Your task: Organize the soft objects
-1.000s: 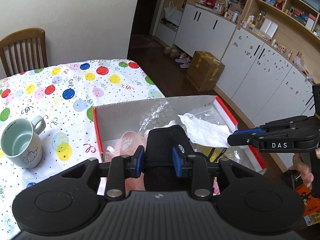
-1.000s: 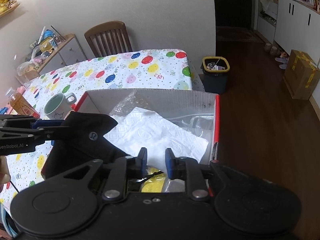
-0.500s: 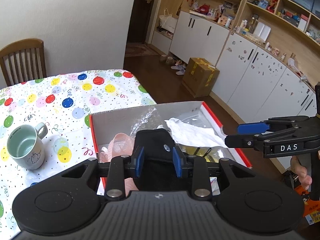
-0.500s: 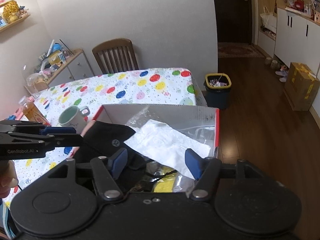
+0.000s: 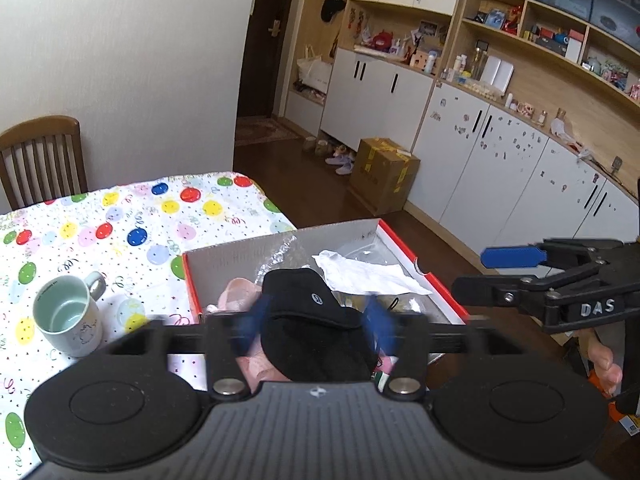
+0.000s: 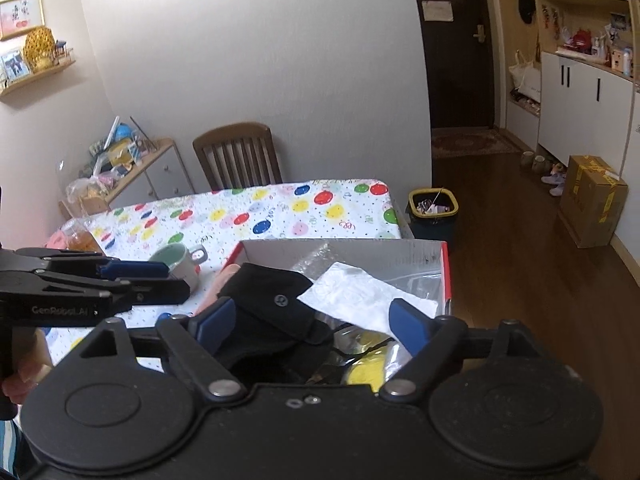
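1. Drop-off step: both claws have just been opening, left claw (image 5: 316,326) and right claw (image 6: 310,322) wide, holding nothing.
2. Black cloth (image 5: 316,320) and white paper (image 6: 360,296) lie in the box (image 6: 445,272).
3. Next, probably: find another soft thing.

black cap (image 5: 316,320), white tissue (image 5: 368,276), pink cloth (image 5: 236,296), inside red-edged box (image 5: 404,248)
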{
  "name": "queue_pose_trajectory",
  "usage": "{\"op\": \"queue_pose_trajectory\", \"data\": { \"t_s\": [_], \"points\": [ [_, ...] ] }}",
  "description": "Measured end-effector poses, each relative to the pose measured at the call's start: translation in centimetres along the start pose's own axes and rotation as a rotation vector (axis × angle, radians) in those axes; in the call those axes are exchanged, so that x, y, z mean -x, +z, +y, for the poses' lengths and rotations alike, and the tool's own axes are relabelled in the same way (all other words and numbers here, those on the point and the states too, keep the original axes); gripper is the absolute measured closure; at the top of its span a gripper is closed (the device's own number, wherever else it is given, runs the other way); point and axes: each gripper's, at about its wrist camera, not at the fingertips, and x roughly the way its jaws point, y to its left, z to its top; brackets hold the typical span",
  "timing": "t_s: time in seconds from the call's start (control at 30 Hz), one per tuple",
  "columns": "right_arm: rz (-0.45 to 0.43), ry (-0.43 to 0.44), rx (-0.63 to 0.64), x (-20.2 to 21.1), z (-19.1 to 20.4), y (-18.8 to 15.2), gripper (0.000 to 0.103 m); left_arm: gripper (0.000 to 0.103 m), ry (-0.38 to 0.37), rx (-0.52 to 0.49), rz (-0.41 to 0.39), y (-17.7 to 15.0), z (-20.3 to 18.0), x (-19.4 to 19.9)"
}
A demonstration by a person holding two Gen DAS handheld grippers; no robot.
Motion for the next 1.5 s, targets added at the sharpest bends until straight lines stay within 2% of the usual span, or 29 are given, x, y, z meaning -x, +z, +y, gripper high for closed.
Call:
{"op": "queue_pose_trajectory", "data": {
  "t_s": [0.17, 0.3, 0.57, 0.67, 1.13, 1.5],
  "points": [
    [-0.05, -0.023, -0.022, 1.6, 1.3, -1.2, 0.009, 0.029, 0.016, -0.028, -0.026, -0.7, -0.1, 1.5],
    [-0.097, -0.041, -0.04, 2.8, 2.4, -2.3, 0.001, 0.02, 0.031, -0.045, -0.041, -1.4, -0.2, 2.4],
    [-0.138, -0.085, -0.077, 4.2, 3.9, -3.8, 0.0, 0.014, 0.026, -0.061, -0.061, -2.7, -0.1, 3.7],
    [-0.151, -0.101, -0.087, 4.7, 4.4, -4.3, 0.0, 0.003, 0.026, -0.071, -0.078, -3.0, -0.3, 4.2],
    [-0.178, -0.156, -0.076, 5.5, 7.0, -5.4, 0.0, 0.002, -0.003, -0.088, -0.133, -3.7, -0.4, 6.0],
    [-0.169, -0.189, -0.097, 5.1, 7.4, -5.9, 0.0, 0.002, -0.038, -0.079, -0.133, -3.8, 0.1, 6.5]
  ]
}}
